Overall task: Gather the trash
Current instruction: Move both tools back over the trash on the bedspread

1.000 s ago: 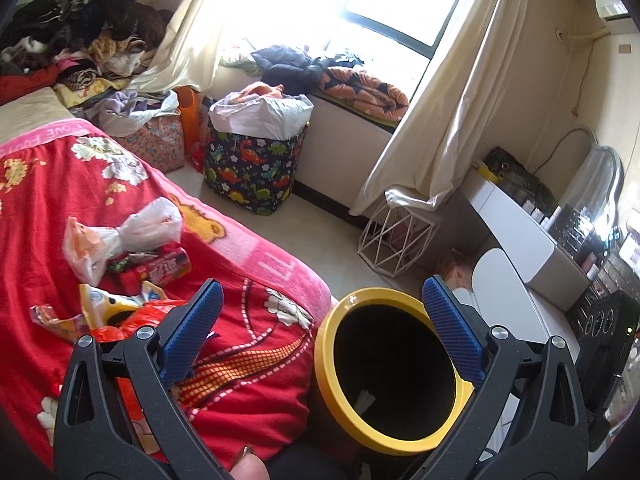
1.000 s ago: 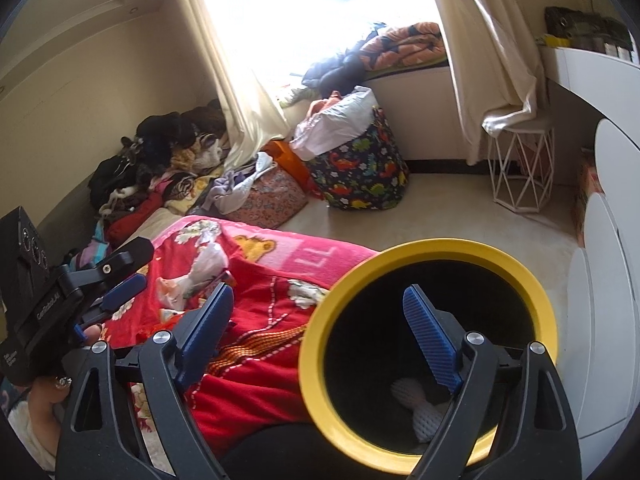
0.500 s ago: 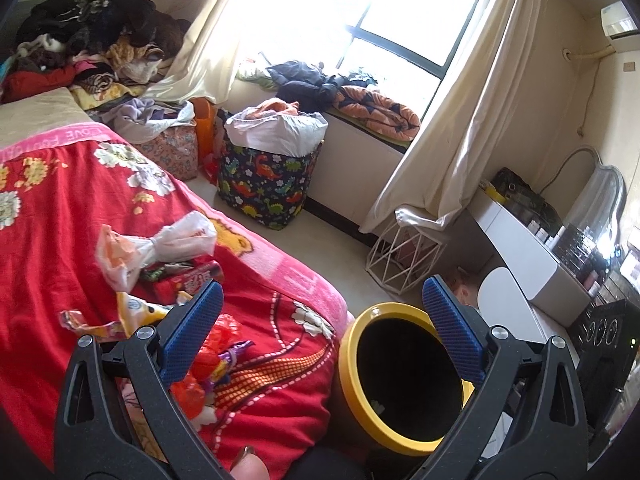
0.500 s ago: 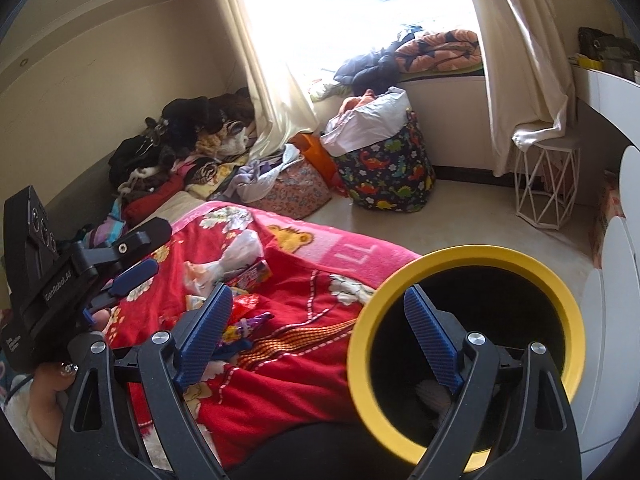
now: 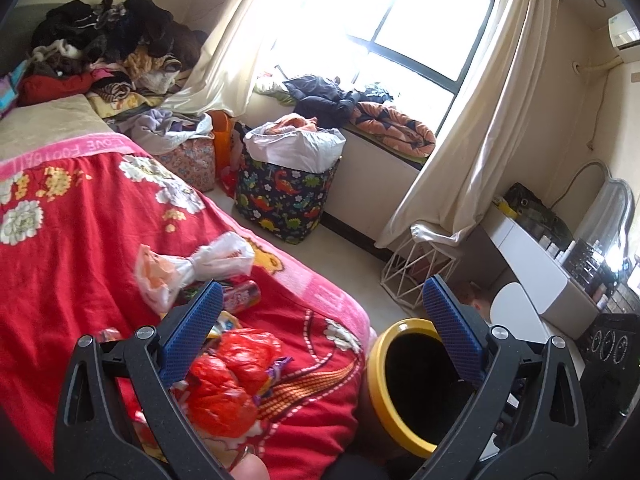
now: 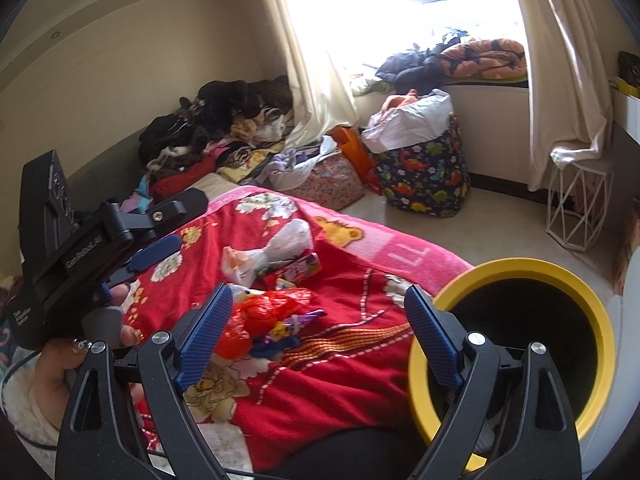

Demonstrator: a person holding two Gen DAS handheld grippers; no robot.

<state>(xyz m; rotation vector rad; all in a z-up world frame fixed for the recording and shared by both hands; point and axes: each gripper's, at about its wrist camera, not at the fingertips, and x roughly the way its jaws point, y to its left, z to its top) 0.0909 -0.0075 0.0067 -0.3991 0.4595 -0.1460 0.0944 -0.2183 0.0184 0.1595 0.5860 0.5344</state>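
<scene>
Left wrist view: the left gripper hangs released, jaws spread wide and holding nothing, above the near corner of a bed draped in a red floral blanket. The trash lies in a loose cluster near that corner: a crumpled red plastic bag directly under the left finger, a knotted white plastic bag farther up the bed, and a pink snack wrapper between them. A yellow-rimmed black bin stands on the floor just beside the bed's corner.

Right wrist view: the right gripper is likewise released and empty, its left finger over the red plastic bag, the bin's rim behind its right finger. The left gripper hovers at the blanket's far side.

Risks, as judged: thin film may slip from the pads or tear; a closing pinch could gather blanket with the bag, dragging neighbouring wrappers off the edge; a carry that falls short of the rim would drop trash on the floor.
</scene>
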